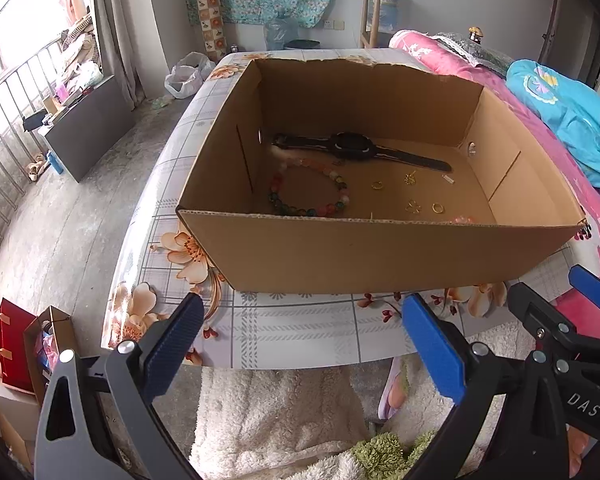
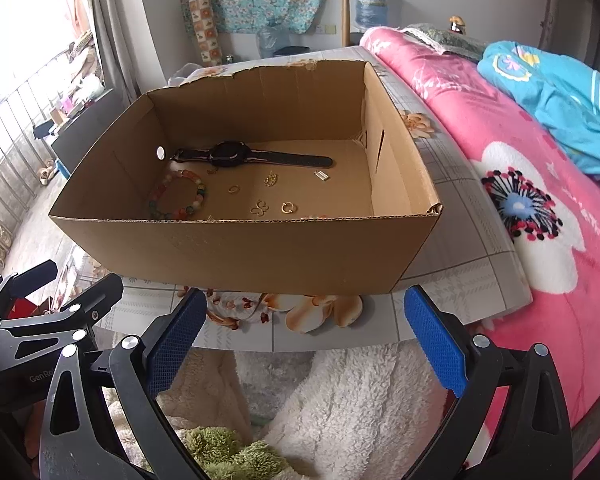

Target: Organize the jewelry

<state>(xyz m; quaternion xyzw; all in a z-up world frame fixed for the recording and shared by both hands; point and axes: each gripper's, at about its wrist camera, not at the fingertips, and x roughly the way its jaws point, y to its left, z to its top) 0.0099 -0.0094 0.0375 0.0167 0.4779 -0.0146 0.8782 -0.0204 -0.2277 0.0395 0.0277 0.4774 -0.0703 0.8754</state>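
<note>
both grippers (jaws spread) face cardboard box [image 1: 380, 248] wall hiding jewelry.

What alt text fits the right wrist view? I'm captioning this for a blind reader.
An open cardboard box on a floral-patterned table holds a black watch, a beaded bracelet and small gold pieces. The right gripper hovers open before it, beside a pink blanket.
</note>
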